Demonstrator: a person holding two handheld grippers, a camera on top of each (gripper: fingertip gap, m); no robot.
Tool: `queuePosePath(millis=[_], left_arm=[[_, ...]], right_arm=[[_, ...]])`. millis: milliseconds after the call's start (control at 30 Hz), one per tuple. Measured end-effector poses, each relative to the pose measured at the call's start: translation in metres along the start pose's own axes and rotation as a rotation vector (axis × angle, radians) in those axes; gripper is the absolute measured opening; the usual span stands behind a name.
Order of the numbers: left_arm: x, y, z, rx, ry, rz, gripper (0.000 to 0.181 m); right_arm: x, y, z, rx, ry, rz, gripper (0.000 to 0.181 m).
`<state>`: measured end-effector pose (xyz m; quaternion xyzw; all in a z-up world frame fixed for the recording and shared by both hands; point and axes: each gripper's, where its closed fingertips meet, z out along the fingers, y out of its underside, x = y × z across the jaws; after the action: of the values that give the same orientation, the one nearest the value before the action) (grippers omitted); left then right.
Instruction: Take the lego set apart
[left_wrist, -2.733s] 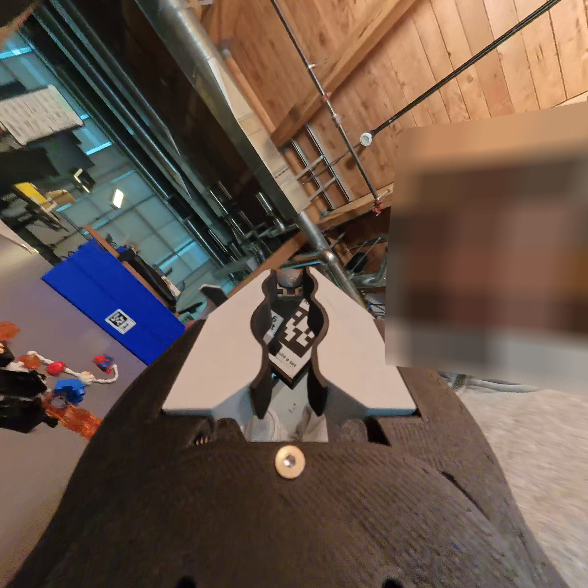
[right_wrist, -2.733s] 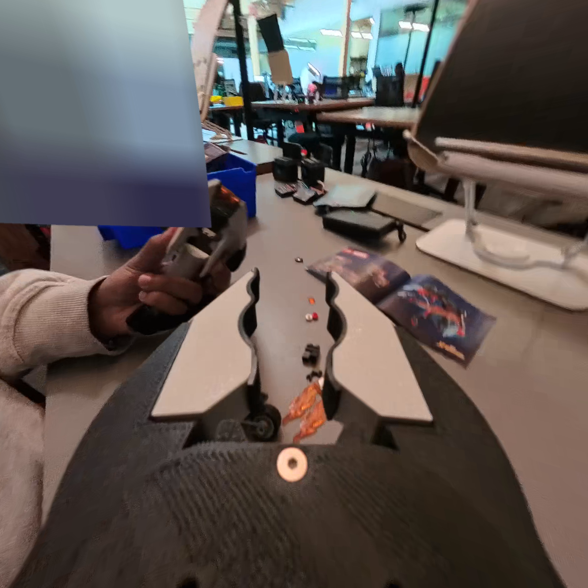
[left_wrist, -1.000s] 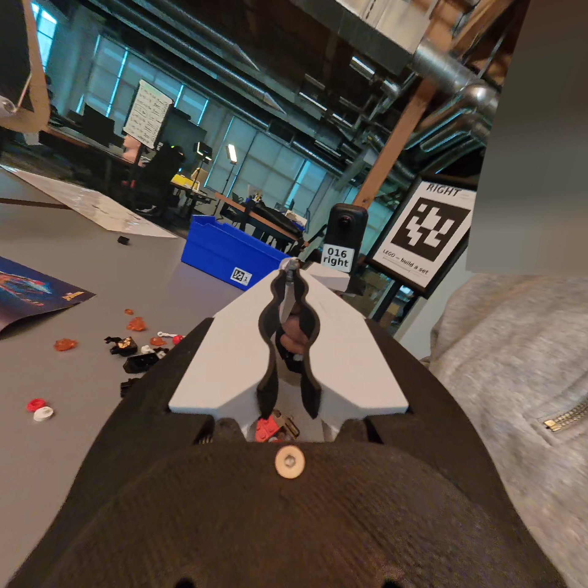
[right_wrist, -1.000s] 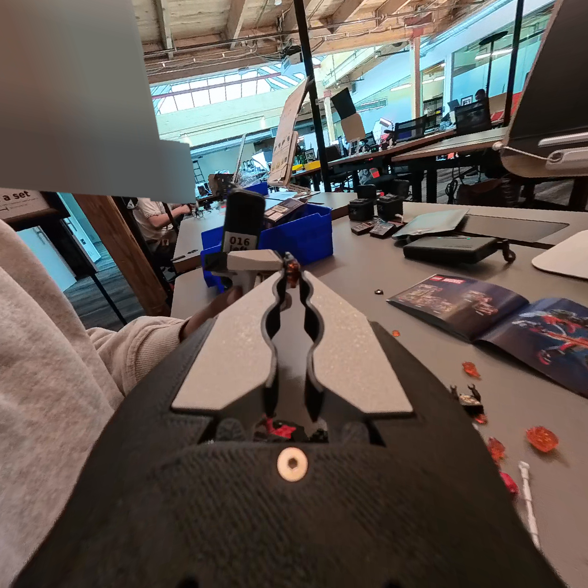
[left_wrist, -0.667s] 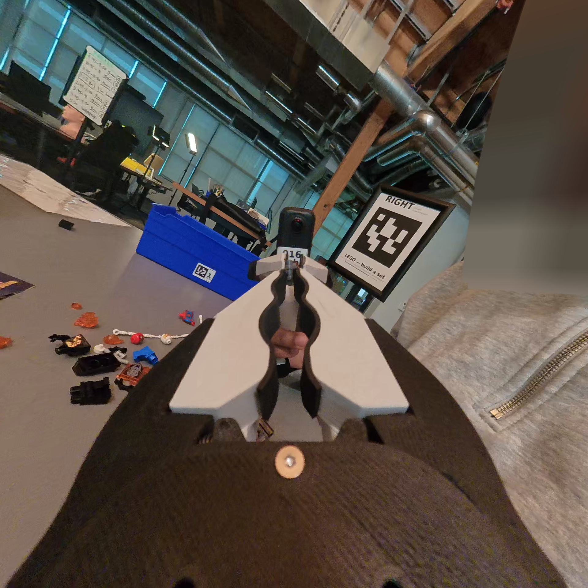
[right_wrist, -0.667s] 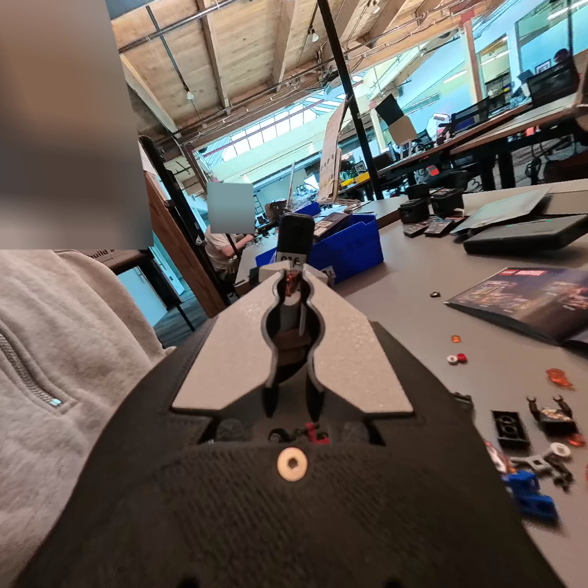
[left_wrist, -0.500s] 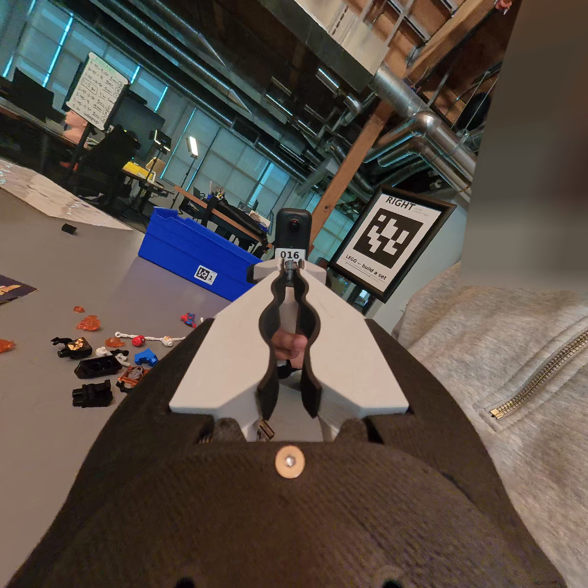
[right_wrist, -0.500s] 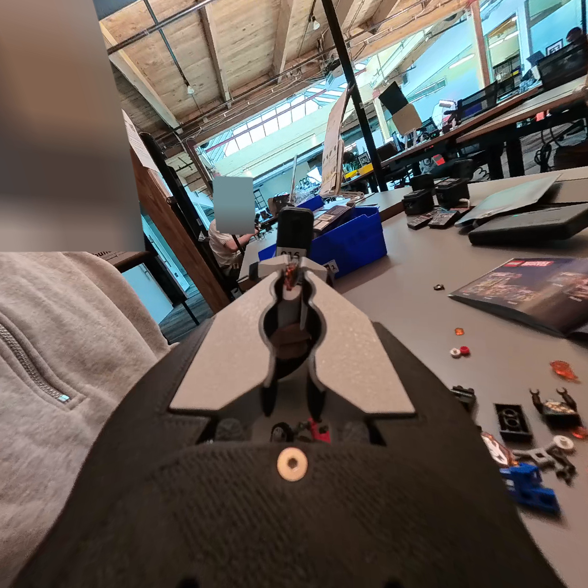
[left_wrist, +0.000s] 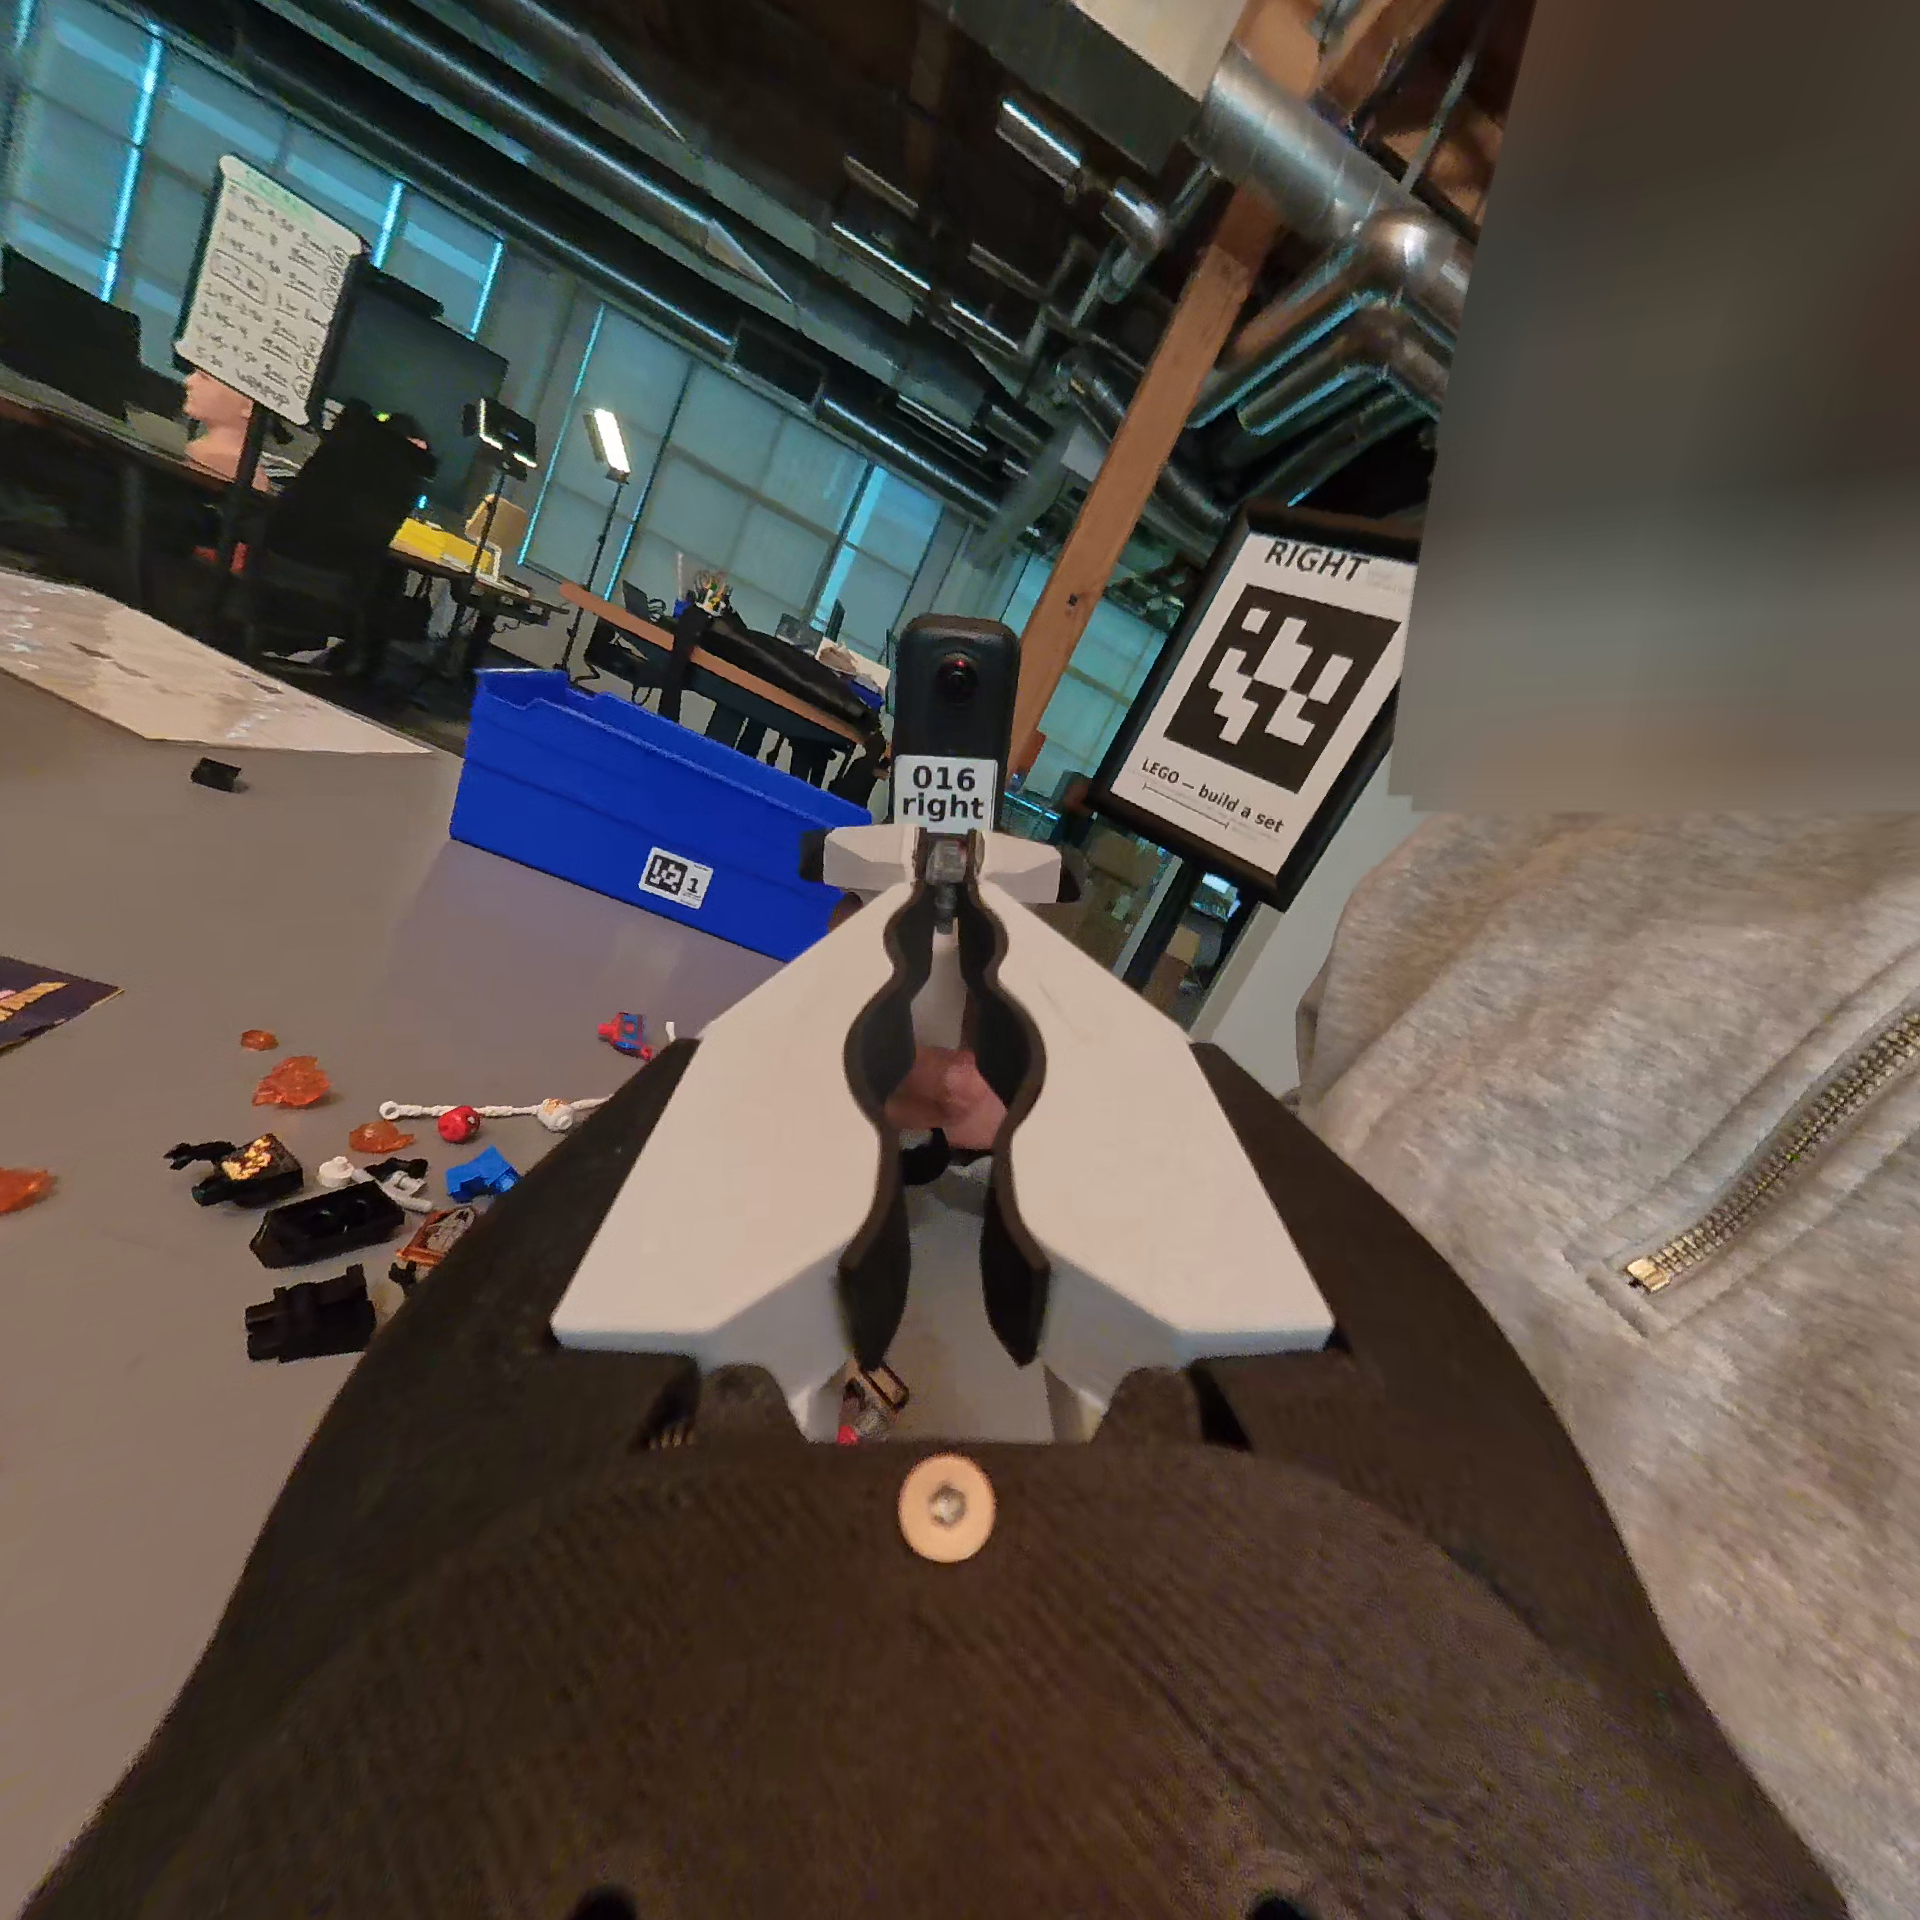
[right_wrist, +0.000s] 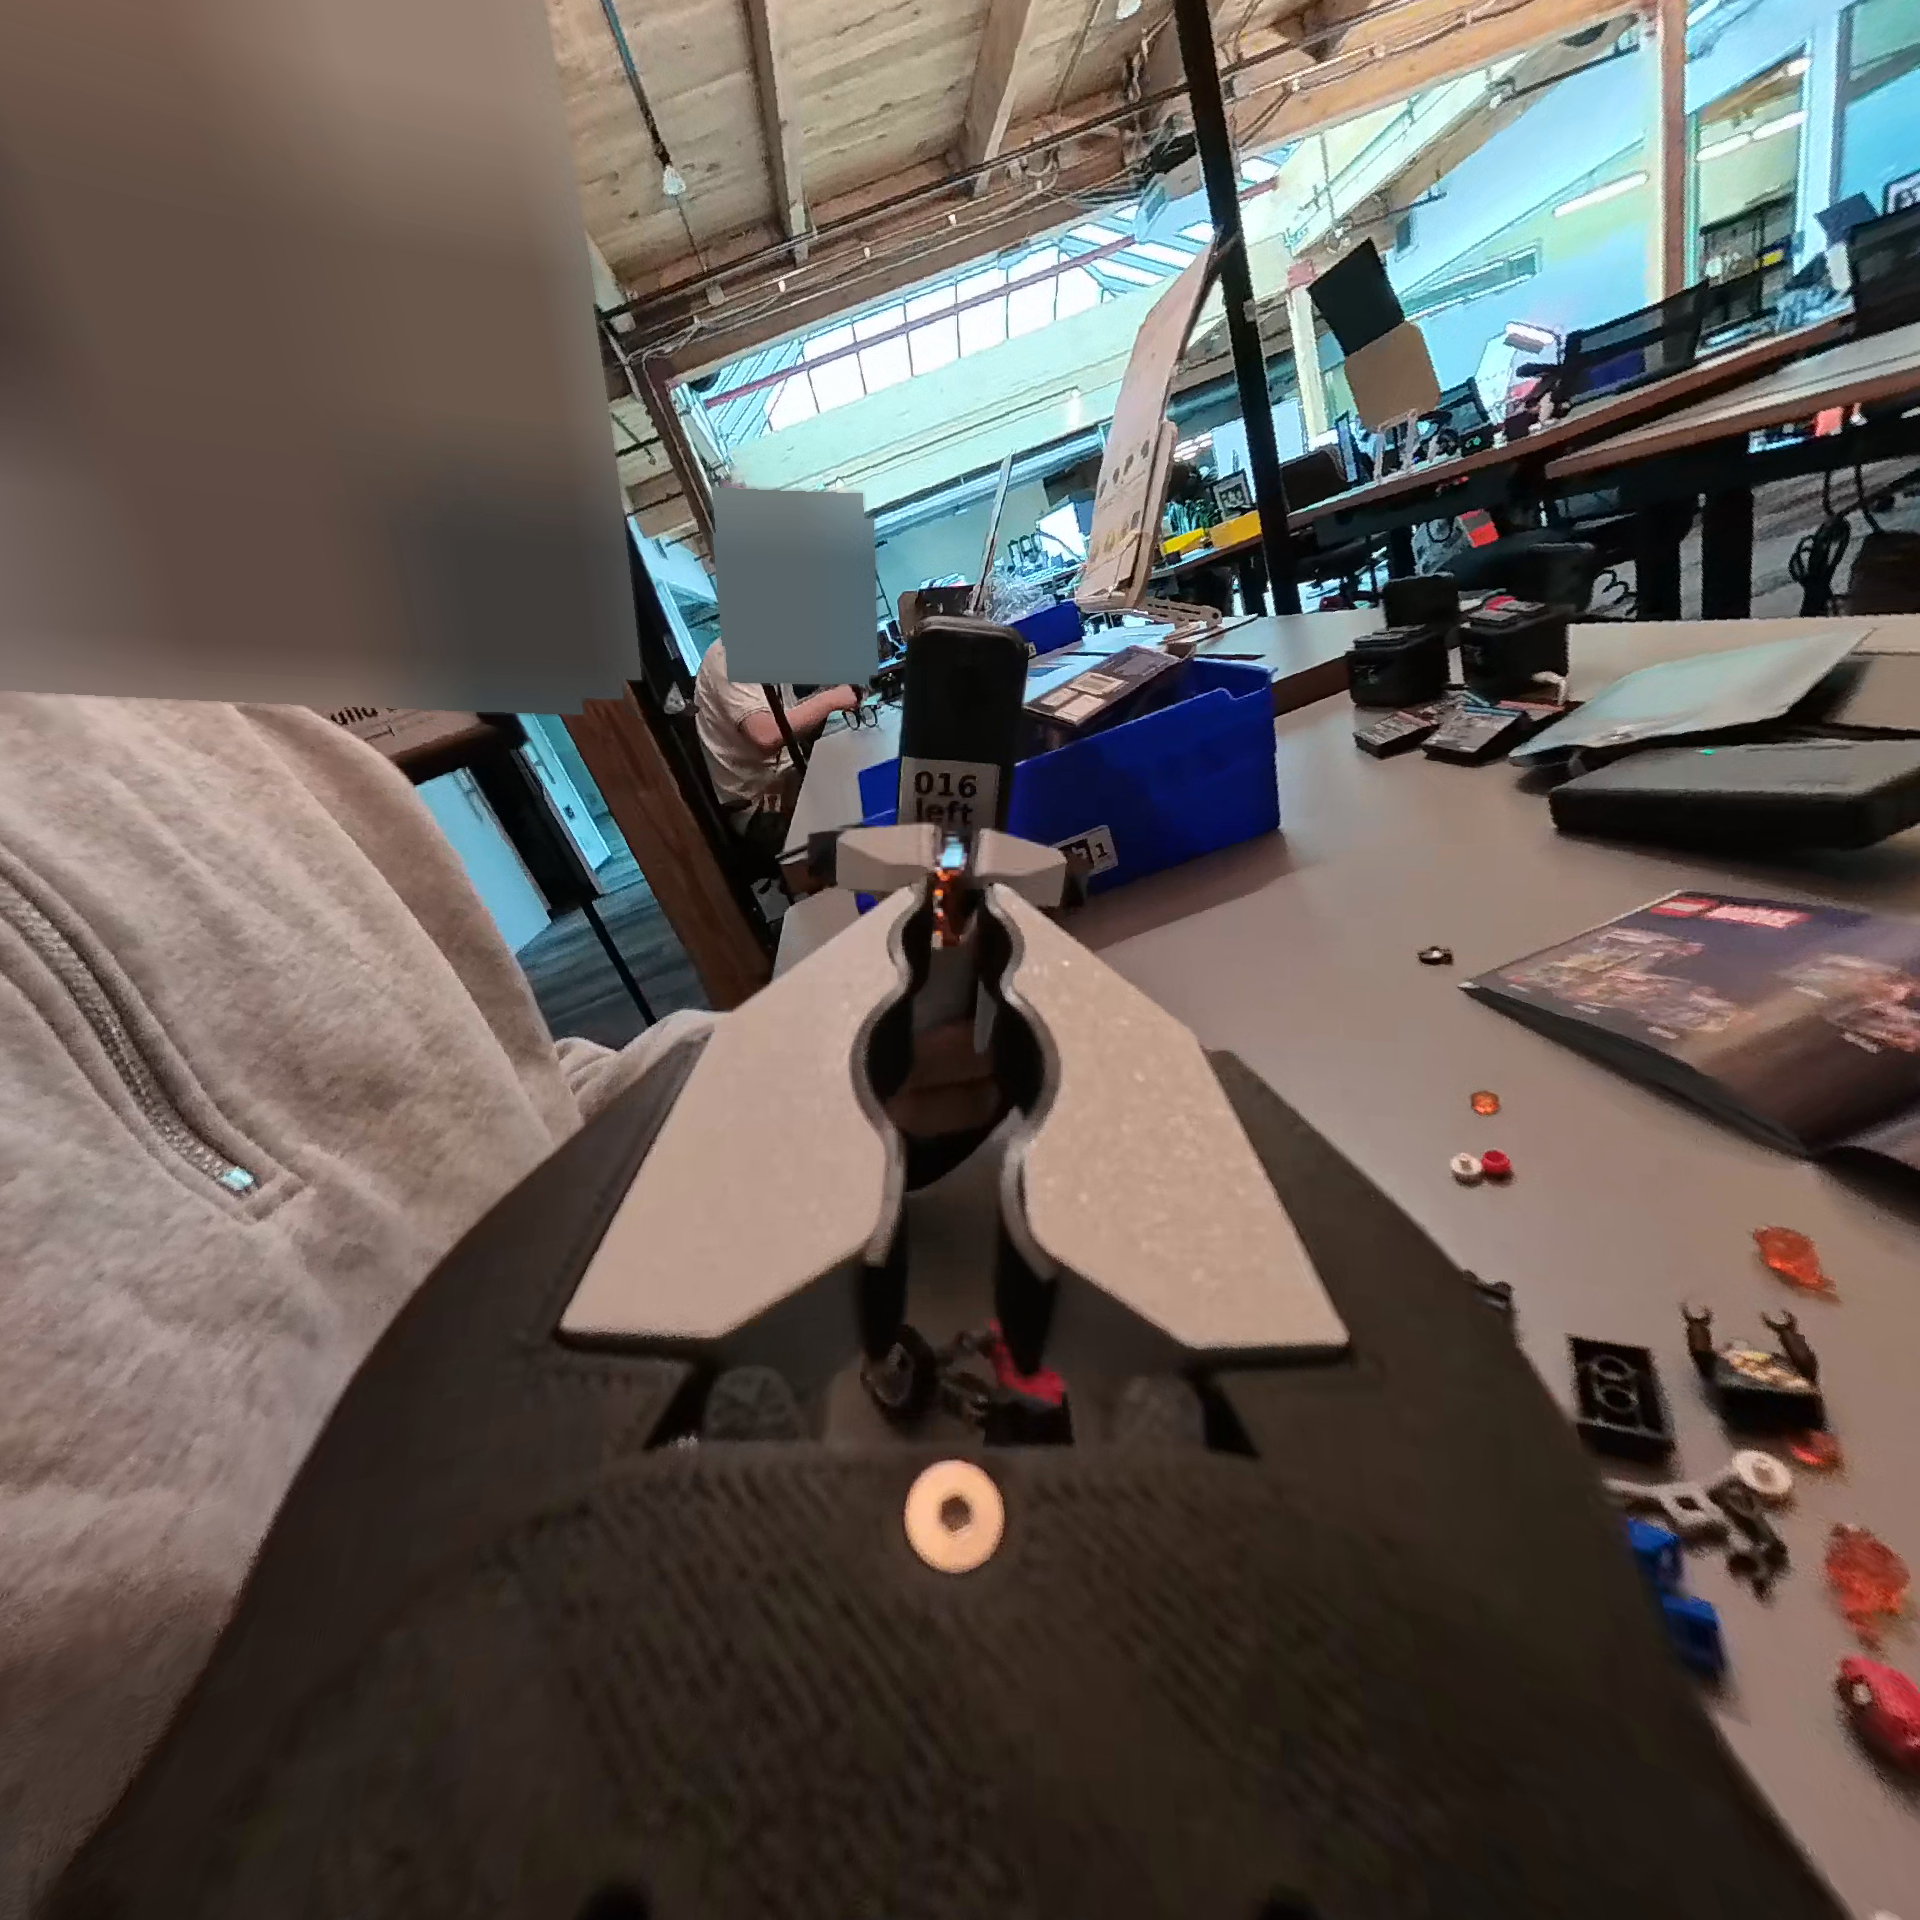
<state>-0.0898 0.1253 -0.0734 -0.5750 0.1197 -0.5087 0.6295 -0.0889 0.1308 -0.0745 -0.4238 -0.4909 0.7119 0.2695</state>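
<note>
- Evidently, the two grippers were held tip to tip above the grey table (right_wrist: 1351, 935), close to the person's grey zipped top (left_wrist: 1662, 1143), so that one small lego piece could be gripped from both ends and pulled apart in the air.
- The left gripper (left_wrist: 943, 883) was closed almost fully, its tips pinched on the grey end of that lego piece (left_wrist: 943, 864), which was seen there as a tiny pale stub.
- The right gripper (right_wrist: 951, 888) was likewise nearly shut, clamped on the orange, translucent end of the same piece, just in front of the opposing tips.
- The opposed hold was judged to serve a straight pull or twist; a slip was judged likely, given how little was gripped.
- The loose parts already separated were left scattered on the table: black plates (right_wrist: 1621, 1392), orange translucent bits (left_wrist: 291, 1081), a blue brick (left_wrist: 480, 1174), a white cord with red ends (left_wrist: 488, 1114).
- A booklet (right_wrist: 1714, 997) and a blue bin (left_wrist: 644, 810) were set farther back, clear of the work.
</note>
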Motion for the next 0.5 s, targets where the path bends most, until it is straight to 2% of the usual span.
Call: queuePosePath(millis=[300,500], left_arm=[[0.015,0.003,0.007,-0.017,0.037,0.098,0.001],[0.017,0.008,0.010,-0.051,0.017,0.157,0.001]], right_arm=[[-0.015,-0.001,-0.007,-0.067,0.003,-0.203,0.005],[-0.018,0.001,-0.011,-0.108,0.026,-0.256,0.005]])
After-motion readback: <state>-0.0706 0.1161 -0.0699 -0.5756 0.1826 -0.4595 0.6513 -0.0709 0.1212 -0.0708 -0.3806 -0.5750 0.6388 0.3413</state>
